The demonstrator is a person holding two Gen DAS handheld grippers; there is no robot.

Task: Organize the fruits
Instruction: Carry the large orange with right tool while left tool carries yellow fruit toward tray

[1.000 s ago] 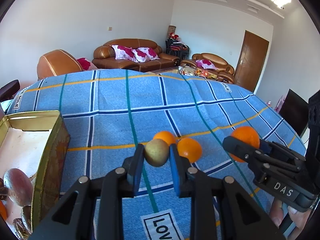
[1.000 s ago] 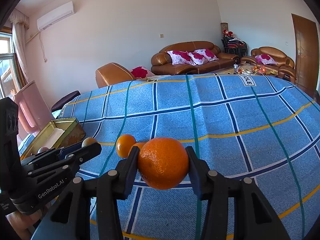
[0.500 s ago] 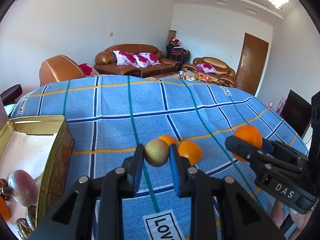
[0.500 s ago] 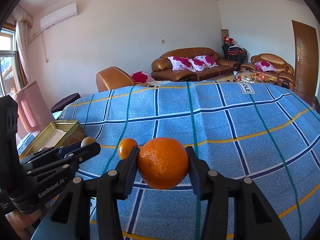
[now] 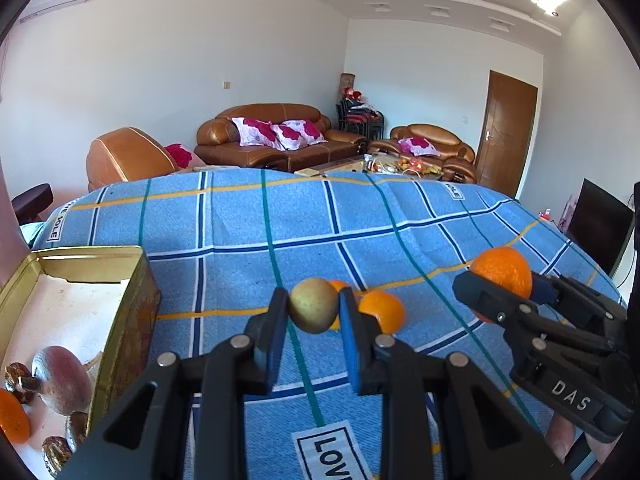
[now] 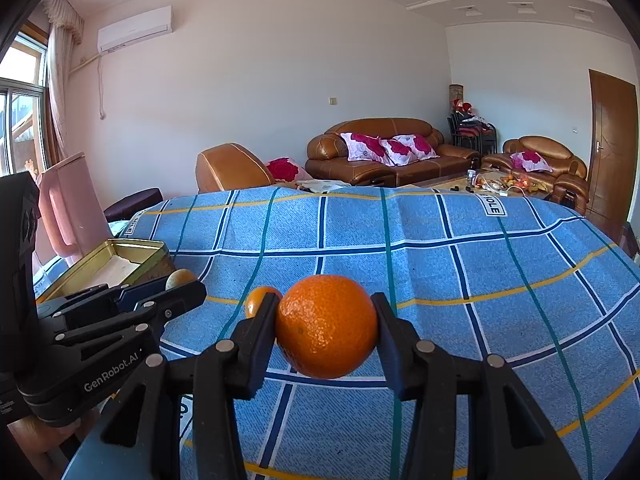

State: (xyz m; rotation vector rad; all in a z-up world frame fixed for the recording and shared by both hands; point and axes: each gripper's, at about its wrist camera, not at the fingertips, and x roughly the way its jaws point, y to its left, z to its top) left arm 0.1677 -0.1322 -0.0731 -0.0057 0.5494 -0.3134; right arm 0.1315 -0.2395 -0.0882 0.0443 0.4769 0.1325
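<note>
My left gripper (image 5: 314,310) is shut on a small yellow-green fruit (image 5: 313,311) and holds it above the blue checked cloth (image 5: 280,224). My right gripper (image 6: 326,326) is shut on a large orange (image 6: 326,326), also held above the cloth. In the left wrist view the right gripper and its orange (image 5: 502,266) sit to the right. Two oranges lie on the cloth behind the left gripper, one clear (image 5: 382,310), one mostly hidden (image 5: 339,285). A gold tin (image 5: 120,320) stands at the left.
The tin holds a purple-brown fruit (image 5: 60,378), an orange (image 5: 12,416) and several small dark brown fruits (image 5: 18,376). A pink jug (image 6: 68,204) stands beyond the tin. Brown sofas (image 6: 380,152) are behind the table. The cloth stretches far and right.
Both grippers have risen and tilted up with their fruits; the table looks lower in both views. Grips are unchanged.
</note>
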